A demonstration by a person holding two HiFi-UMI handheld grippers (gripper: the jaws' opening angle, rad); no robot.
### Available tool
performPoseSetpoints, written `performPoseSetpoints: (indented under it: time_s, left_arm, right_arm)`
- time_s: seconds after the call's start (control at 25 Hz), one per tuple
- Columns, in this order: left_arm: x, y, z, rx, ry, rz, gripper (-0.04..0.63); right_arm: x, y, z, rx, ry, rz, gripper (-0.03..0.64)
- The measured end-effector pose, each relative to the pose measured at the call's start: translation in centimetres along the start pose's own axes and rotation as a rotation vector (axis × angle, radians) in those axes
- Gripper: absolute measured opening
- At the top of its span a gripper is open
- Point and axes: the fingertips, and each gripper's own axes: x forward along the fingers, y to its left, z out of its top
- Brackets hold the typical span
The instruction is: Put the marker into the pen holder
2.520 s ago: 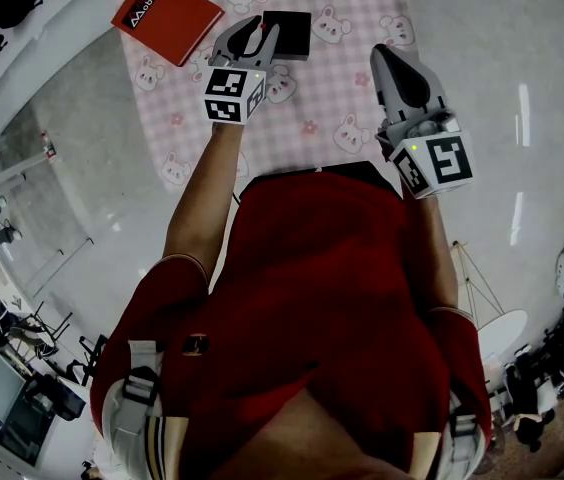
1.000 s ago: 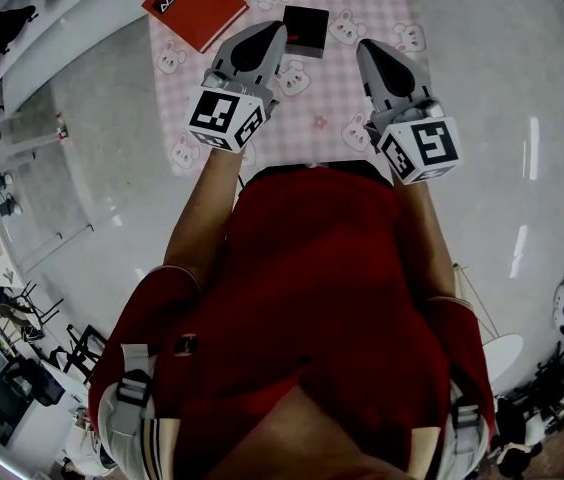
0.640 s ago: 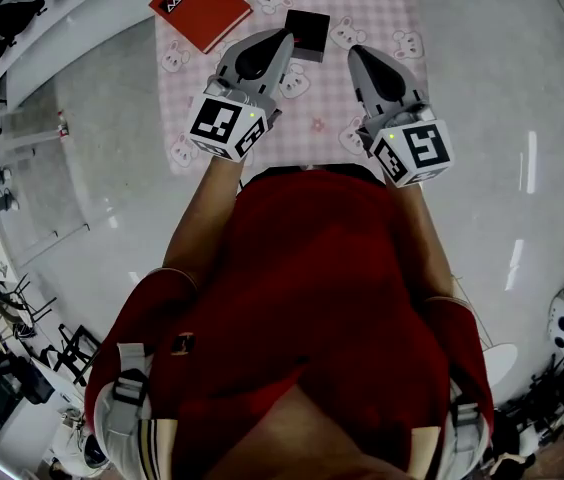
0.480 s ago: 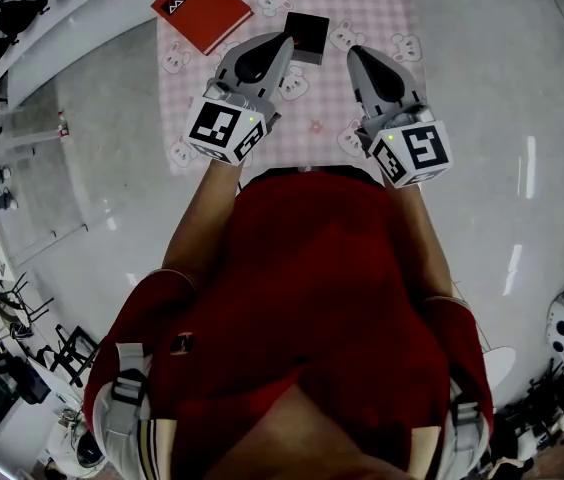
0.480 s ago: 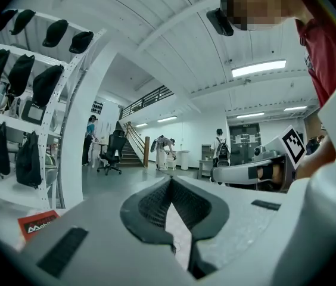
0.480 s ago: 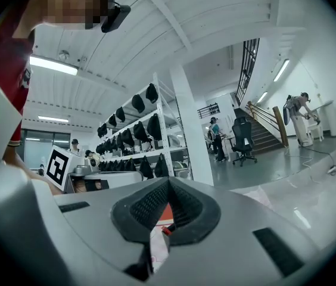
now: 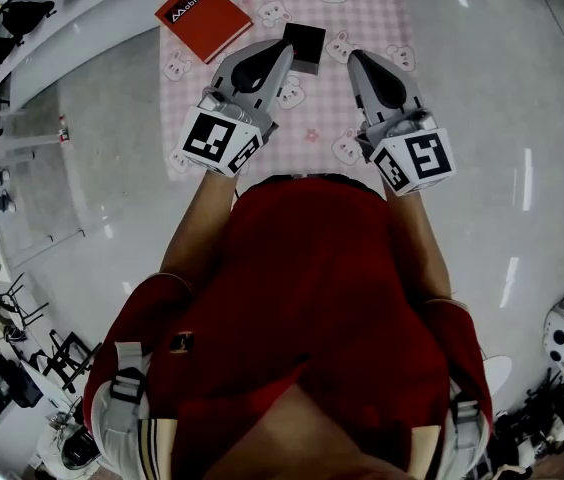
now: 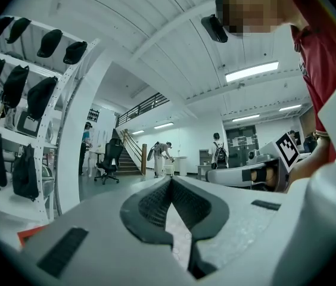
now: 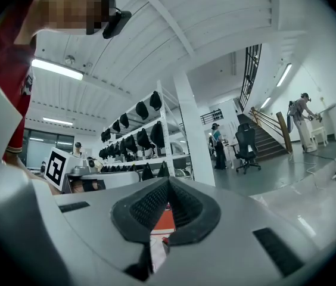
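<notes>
The black square pen holder (image 7: 303, 46) stands on the pink checked mat (image 7: 362, 8), just beyond my two grippers. No marker can be made out in the head view; the holder's top looks dark. My left gripper (image 7: 284, 50) is shut and holds nothing, its tip close to the holder's near left side. My right gripper (image 7: 355, 58) is shut and holds nothing, a little to the right of the holder. In the left gripper view the jaws (image 8: 171, 183) meet at the tip. The right gripper (image 9: 169, 186) shows the same, with a strip of red visible through the gap lower down.
A red book (image 7: 202, 18) lies at the mat's far left corner. The mat rests on a glossy pale floor (image 7: 482, 118). Shelving with dark bags (image 9: 138, 142) stands off to the left. People, chairs and a staircase (image 8: 129, 154) are far behind.
2.5 s ago the left gripper was at the pen holder with something red at its jaws. It has since drawn back, and the right gripper has moved in beside it.
</notes>
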Motion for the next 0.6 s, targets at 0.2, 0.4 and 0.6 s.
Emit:
performPoseSetpoints:
  time_s: [0.2, 0.4, 0.6]
  left_arm:
    - [0.19, -0.11, 0.77, 0.007, -0.020, -0.002, 0.006]
    - [0.05, 0.28, 0.71, 0.003, -0.021, 0.004, 0.006]
    - [0.01, 0.56, 0.54, -0.003, -0.017, 0.009, 0.006]
  right_arm:
    - [-0.06, -0.11, 0.73, -0.022, -0.009, 0.008, -0.002]
    - [0.27, 0.26, 0.42, -0.038, 0.001, 0.021, -0.002]
    - [0.39, 0.35, 0.20, -0.040, 0.011, 0.021, -0.002]
